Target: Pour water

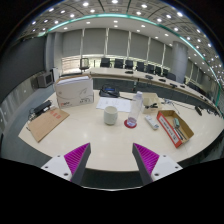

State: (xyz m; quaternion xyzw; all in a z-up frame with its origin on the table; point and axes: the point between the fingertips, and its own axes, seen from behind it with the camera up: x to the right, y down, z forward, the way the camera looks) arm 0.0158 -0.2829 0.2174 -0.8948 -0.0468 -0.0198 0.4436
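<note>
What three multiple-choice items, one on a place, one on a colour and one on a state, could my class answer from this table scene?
1. Where does the white cup stand?
A. on the table, beyond the claw's fingers
B. between the fingers
C. inside the white box
2. What colour are the pads on the fingers?
A. green
B. magenta
C. yellow
3. How is the claw?
A. shut on the cup
B. shut on nothing
C. open, holding nothing

Answers: 1 A, the cup stands on the table well ahead of the fingers; 2 B, both pads show magenta; 3 C, a wide gap lies between the fingers with nothing in it.
</note>
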